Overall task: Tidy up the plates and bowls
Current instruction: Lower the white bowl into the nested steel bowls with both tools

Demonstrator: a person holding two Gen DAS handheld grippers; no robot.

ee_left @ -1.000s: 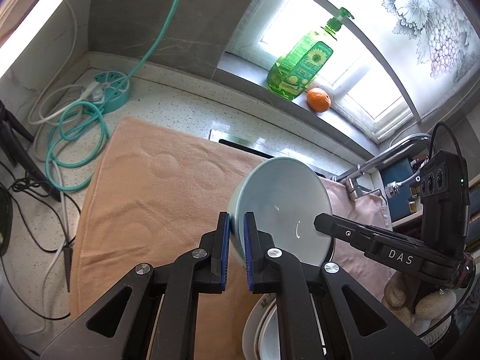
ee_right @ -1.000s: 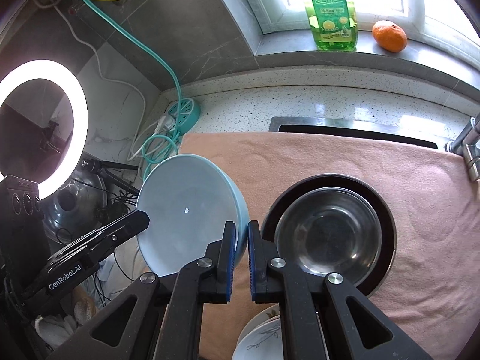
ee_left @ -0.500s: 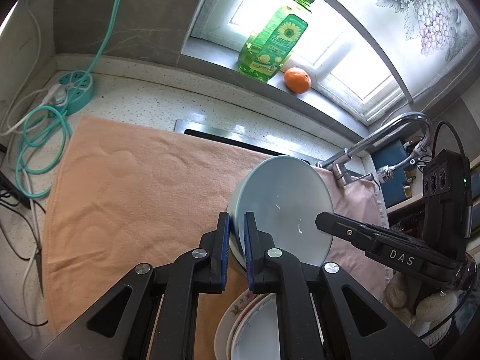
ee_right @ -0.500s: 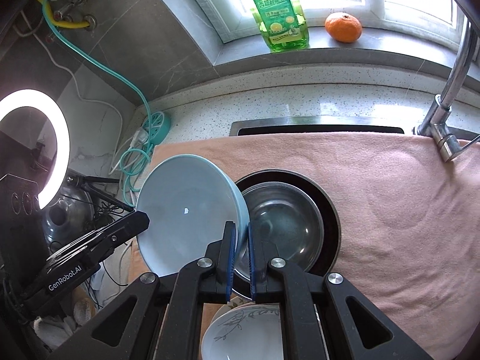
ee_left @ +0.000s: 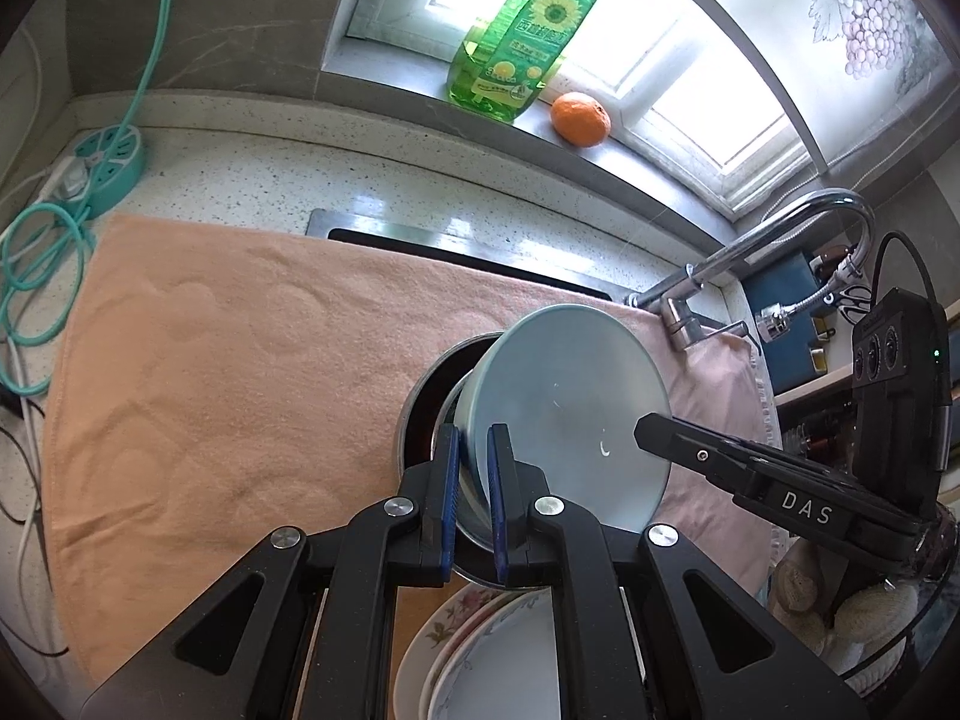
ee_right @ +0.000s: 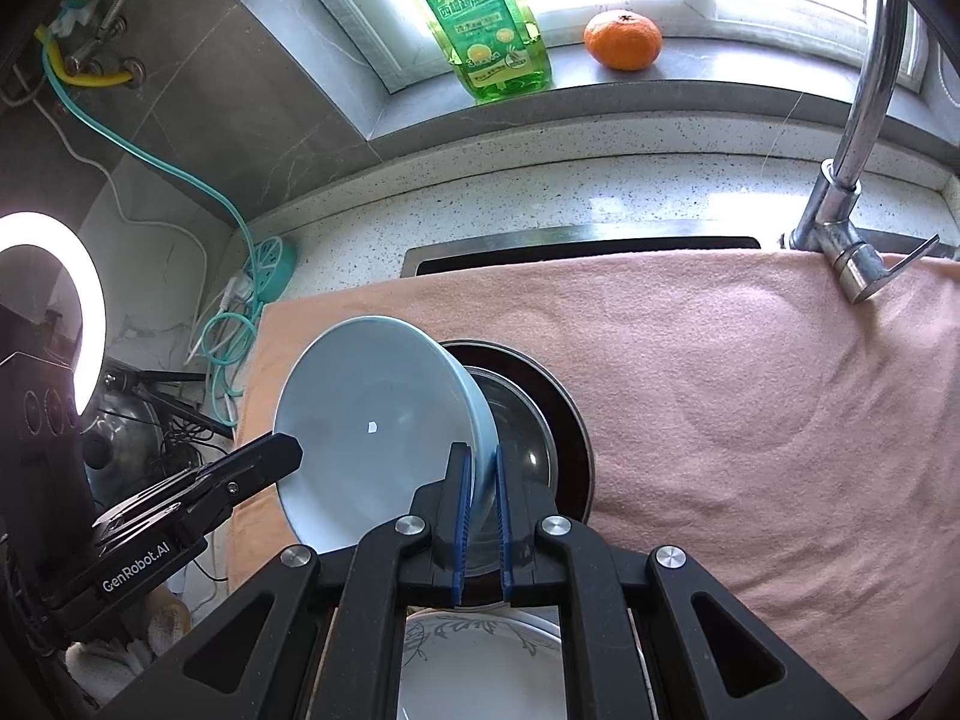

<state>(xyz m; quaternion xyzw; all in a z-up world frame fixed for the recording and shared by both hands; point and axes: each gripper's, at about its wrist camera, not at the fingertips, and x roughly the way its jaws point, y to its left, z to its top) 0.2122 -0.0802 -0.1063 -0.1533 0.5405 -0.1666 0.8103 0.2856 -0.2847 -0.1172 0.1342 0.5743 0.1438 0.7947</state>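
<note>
Peach towel (ee_left: 228,372) over speckled counter (ee_left: 288,180), sunlit windowsill (ee_right: 690,84), both hand-held grippers clamped on pale-blue bowl (ee_left: 570,414)

Pale blue bowl tilted over nested dishes

The glossy pale blue ceramic bowl (ee_left: 564,414) stands steeply tilted above a shiny steel bowl (ee_right: 528,438), which sits inside a dark round dish (ee_right: 570,420) on the towel; white floral-patterned plates (ee_left: 474,654) lie stacked nearer the cameras.

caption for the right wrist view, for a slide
Both grippers hold a tilted pale blue bowl by its rim above a steel bowl on a pink towel.
</note>
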